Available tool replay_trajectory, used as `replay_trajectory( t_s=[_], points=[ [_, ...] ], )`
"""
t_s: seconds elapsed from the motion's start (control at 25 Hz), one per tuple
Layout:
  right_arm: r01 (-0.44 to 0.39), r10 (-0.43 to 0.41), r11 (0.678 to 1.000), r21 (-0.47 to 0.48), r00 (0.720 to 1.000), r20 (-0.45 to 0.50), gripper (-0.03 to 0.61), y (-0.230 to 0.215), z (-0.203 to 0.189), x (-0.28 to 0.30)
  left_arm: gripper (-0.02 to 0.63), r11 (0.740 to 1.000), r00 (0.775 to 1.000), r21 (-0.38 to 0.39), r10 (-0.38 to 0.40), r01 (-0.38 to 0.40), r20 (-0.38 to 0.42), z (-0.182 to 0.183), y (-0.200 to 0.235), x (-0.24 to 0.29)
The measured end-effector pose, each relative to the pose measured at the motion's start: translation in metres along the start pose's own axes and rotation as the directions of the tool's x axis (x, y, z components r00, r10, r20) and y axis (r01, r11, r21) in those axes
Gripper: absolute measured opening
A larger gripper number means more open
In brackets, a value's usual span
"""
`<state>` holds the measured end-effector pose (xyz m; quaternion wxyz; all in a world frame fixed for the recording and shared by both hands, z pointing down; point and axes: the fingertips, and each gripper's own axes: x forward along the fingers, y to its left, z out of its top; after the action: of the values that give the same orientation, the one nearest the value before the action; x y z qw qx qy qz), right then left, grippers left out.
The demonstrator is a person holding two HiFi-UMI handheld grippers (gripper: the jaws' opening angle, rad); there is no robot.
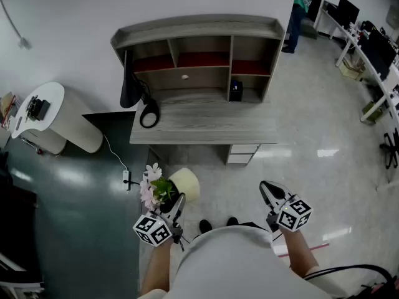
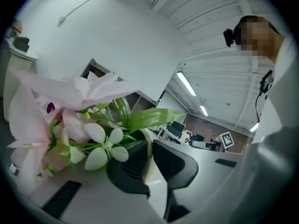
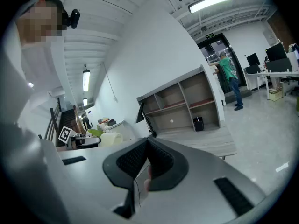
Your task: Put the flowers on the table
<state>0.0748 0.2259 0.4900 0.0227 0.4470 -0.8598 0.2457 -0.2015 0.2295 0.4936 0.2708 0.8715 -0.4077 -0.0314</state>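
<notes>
head view
left gripper [image 1: 179, 200]: clamped on the rim of the pot [image 1: 187, 184], pot tipped on its side, mouth to the left
flowers [image 1: 152, 188]: pink and white with green leaves, sticking out of the pot toward the left; off the table, held above the floor [image 1: 312, 148]
table [image 1: 206, 124]: grey wood, against the wall ahead; pot is near its front edge and not on it
shelf unit [image 1: 199, 35]: sits on the back of the table, open compartments
right gripper [image 1: 268, 189]: at the person's right, jaws together, carries nothing
guitar [image 1: 35, 108]: white, far left, well apart from the flowers

left gripper view
left gripper [image 2: 150, 142]: jaws nearly together, the thin cream pot [image 2: 147, 166] wall pinched between the pads
flowers [image 2: 70, 118]: fill the left of the frame, just beside the left jaw, a green leaf over the jaw tips

right gripper view
right gripper [image 3: 148, 142]: jaws closed tip to tip, no object between the pads
table [image 3: 208, 141]: ahead past the jaws, top mostly bare
shelf unit [image 3: 180, 104]: on the table, a small black box [image 3: 198, 123] in a lower right compartment
pot [image 3: 110, 138]: cream, far left beside the marker cube of the other gripper, off the table
person [image 3: 229, 78]: green top, standing at the doorway on the right
</notes>
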Motion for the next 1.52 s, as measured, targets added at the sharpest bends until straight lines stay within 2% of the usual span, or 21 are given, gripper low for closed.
replay_trajectory(
  t_s=[0.56, 0.84, 1.12, 1.52],
  points=[
    [-0.023, 0.024, 1.000, 0.009, 1.000, -0.017, 0.017, -0.002, -0.007, -0.007, 0.051, 1.000, 1.000, -0.002, 0.010, -0.010, -0.017, -0.007, -0.012, -0.002],
    [-0.059, 0.059, 0.998, 0.004, 0.998, -0.028, 0.017, -0.002, -0.011, -0.013, 0.051, 1.000, 1.000, -0.006, 0.029, -0.029, 0.011, -0.005, -0.018, 0.003],
    [-0.078, 0.078, 0.997, 0.011, 0.997, -0.024, 0.018, -0.022, -0.012, -0.027, 0.051, 0.999, 0.998, -0.008, 0.046, -0.045, 0.034, -0.010, -0.032, 0.014],
    [-0.130, 0.130, 0.992, 0.005, 0.987, -0.090, 0.017, -0.048, -0.023, -0.038, 0.051, 0.994, 0.991, -0.014, 0.106, -0.106, 0.079, -0.018, -0.045, 0.023]
  ],
)
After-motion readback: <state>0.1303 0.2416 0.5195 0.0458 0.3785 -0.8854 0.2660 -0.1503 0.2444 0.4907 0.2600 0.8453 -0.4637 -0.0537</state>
